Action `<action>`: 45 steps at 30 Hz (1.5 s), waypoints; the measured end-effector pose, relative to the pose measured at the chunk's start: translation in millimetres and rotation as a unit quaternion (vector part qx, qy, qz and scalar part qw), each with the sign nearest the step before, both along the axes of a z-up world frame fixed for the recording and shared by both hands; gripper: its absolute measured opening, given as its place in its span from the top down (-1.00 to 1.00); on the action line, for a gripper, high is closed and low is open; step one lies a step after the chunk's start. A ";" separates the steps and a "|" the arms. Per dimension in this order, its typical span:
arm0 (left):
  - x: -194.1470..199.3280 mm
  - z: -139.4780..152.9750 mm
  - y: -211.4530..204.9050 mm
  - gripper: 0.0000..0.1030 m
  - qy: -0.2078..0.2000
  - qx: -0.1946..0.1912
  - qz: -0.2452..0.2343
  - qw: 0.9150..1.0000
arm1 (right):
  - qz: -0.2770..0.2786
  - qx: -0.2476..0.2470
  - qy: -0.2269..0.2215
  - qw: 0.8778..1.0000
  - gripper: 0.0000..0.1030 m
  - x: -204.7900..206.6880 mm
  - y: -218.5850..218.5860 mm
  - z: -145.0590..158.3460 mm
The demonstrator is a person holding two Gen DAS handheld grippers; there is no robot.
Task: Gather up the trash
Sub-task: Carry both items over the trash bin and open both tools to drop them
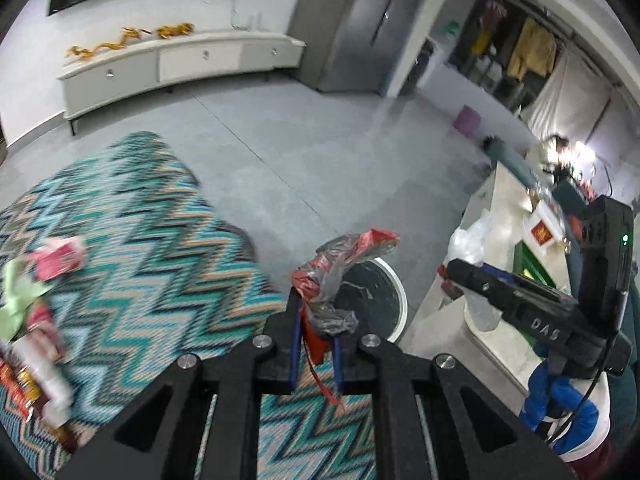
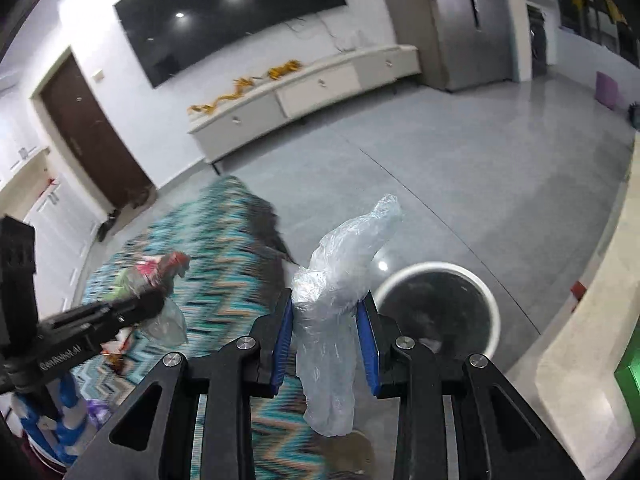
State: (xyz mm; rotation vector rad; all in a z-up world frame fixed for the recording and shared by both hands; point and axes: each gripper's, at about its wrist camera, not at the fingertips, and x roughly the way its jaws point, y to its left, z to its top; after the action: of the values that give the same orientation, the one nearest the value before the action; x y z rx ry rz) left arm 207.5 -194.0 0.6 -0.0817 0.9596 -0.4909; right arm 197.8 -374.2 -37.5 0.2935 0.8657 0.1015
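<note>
My left gripper [image 1: 316,312] is shut on a crumpled red and grey plastic wrapper [image 1: 340,264], held above the rug's edge next to the round white bin with a dark liner [image 1: 396,292]. My right gripper [image 2: 326,308] is shut on a crumpled clear plastic bag [image 2: 340,280], held just left of the same bin [image 2: 492,304]. The right gripper shows in the left wrist view [image 1: 476,276] at the right. The left gripper with its wrapper shows in the right wrist view [image 2: 156,292] at the left.
A teal zigzag rug [image 1: 140,240] carries more trash at its left: a pink carton [image 1: 60,258], green paper [image 1: 20,300] and several wrappers. A pale counter [image 1: 504,200] stands right of the bin. A white TV cabinet [image 1: 180,64] lines the far wall.
</note>
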 end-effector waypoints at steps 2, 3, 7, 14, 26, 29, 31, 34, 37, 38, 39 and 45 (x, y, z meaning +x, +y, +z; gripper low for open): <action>15.8 -12.5 -25.4 0.77 0.014 0.011 -0.013 1.000 | -0.010 0.001 0.017 1.000 0.40 10.8 -16.7 -18.3; 22.2 -18.1 -36.5 0.77 0.020 0.014 -0.019 1.000 | -0.014 0.001 0.026 1.000 0.40 17.1 -25.1 -28.6; 50.7 -45.0 -79.3 0.76 0.053 0.025 -0.035 0.998 | -0.025 0.001 0.057 0.998 0.40 39.1 -49.9 -65.1; 93.7 -91.7 -128.3 0.75 0.100 0.027 -0.045 0.994 | -0.036 -0.005 0.104 0.994 0.35 69.4 -74.3 -118.3; 108.9 -115.7 -147.4 0.05 0.140 -0.010 -0.053 0.989 | -0.062 -0.009 0.119 0.991 -0.01 72.7 -91.4 -138.2; 99.5 -102.8 -138.9 0.05 0.131 -0.012 -0.046 0.990 | -0.069 -0.005 0.104 0.992 -0.01 62.1 -91.2 -122.3; 90.0 -87.7 -131.2 0.05 0.117 -0.013 -0.038 0.992 | -0.071 -0.004 0.085 0.994 -0.01 53.2 -89.5 -104.9; 73.2 -62.6 -115.7 0.05 0.093 -0.020 -0.027 0.995 | -0.068 -0.007 0.053 0.996 -0.01 37.1 -82.3 -72.9; 51.6 -36.5 -93.7 0.05 0.067 -0.028 -0.013 0.997 | -0.062 -0.010 0.018 0.998 -0.01 18.9 -70.8 -37.7; 43.6 -27.5 -84.6 0.05 0.057 -0.030 -0.008 0.998 | -0.059 -0.010 0.006 0.998 -0.01 12.5 -66.5 -26.8; 37.7 -20.7 -77.5 0.05 0.049 -0.032 -0.005 0.998 | -0.056 -0.009 -0.006 0.998 -0.01 5.3 -60.5 -14.0; -15.5 32.2 -8.8 -0.10 -0.022 -0.035 0.024 0.999 | -0.022 -0.011 -0.073 0.997 -0.03 -35.1 -16.7 51.7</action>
State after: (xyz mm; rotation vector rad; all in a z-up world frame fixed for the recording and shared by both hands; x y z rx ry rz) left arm 192.0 -202.7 32.8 -0.1556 0.8952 -0.4804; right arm 162.6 -390.9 14.3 0.2802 0.7149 0.0709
